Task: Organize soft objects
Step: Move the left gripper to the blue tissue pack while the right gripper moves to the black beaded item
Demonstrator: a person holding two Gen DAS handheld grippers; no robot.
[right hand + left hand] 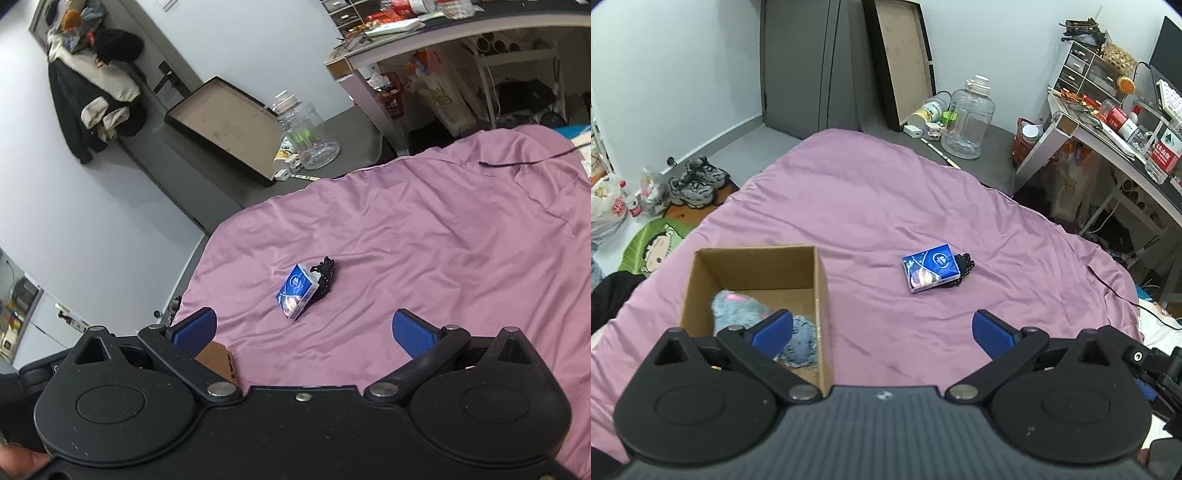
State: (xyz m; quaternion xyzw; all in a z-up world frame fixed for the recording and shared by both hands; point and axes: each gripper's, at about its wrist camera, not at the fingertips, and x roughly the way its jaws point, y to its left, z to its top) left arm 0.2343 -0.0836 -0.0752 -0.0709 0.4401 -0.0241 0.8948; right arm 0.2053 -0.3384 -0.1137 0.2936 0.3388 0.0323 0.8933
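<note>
A bed covered with a wrinkled mauve-purple sheet (871, 192) is seen from both wrist views. In the left wrist view, an open brown cardboard box (822, 291) sits on the sheet at the lower left. Inside it a fluffy grey plush toy with a pink spot (735, 306) lies against a blue-grey knitted soft piece (801, 343), both partly hidden behind the left hand-held gripper (882, 332). That gripper is held with its blue-padded fingers (775, 328) spread wide apart and nothing between them; one finger overlaps the box opening in the picture.

Near the middle of the bed, well apart from the box, a small blue rectangular tissue packet (931, 267) lies flat. A black beaded item (966, 264) is touching its far right edge; what it is cannot be told.

In the right wrist view the right hand-held gripper (304, 332) is likewise wide open and empty above the sheet, with the tissue packet (297, 291) and the beaded item (325, 275) ahead between the lines of its fingers. A corner of the cardboard box (218, 356) shows beside its left finger.

Beyond the bed a large clear plastic water jug (971, 118) stands on a dark grey platform (993, 155).
</note>
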